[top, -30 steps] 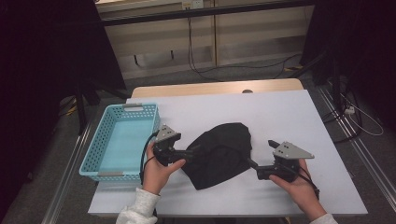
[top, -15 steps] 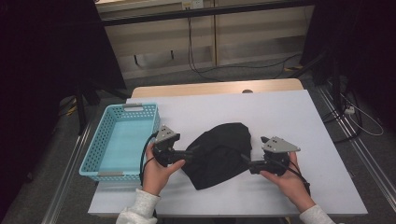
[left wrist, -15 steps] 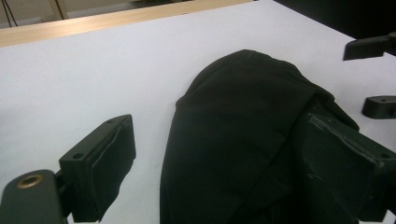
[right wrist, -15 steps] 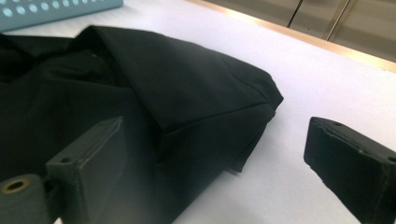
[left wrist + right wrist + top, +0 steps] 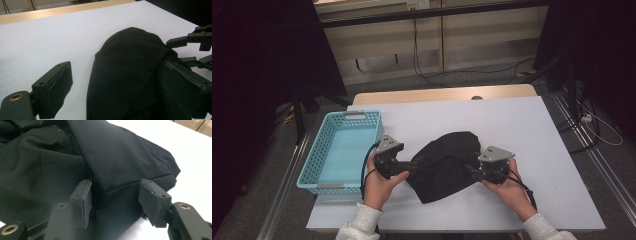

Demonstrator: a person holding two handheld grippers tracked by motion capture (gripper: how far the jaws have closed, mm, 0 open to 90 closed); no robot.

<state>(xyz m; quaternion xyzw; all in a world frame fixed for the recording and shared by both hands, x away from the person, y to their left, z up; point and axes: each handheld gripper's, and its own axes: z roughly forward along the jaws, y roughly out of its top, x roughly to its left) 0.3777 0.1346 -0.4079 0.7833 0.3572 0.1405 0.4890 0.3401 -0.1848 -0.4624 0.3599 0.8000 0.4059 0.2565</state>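
The right claw (image 5: 113, 200) is standing partly open, its jaws having just been closing, with a folded edge of the black garment (image 5: 62, 165) lying between the two pads; in the right gripper view a gap is showing on each side of the fold, so the pads are not yet pressing on it. In the high view this claw (image 5: 473, 172) is sitting at the garment's right edge, with the person's right hand (image 5: 507, 185) wrapping its body from behind.

The left claw (image 5: 120, 92) is standing wide open around the garment's other side: one pad is resting apart from the cloth over bare desk, while the far pad is lying against or just beside the dark fabric, and whether it is touching I cannot tell. In the high view the left claw (image 5: 409, 165) is meeting the garment's left edge, held by the left hand (image 5: 379, 182).

The black garment (image 5: 444, 165) is lying crumpled between the two claws on the white desk (image 5: 512, 120). A light blue basket (image 5: 307, 170) is sitting at the desk's left edge, just beside the left hand.
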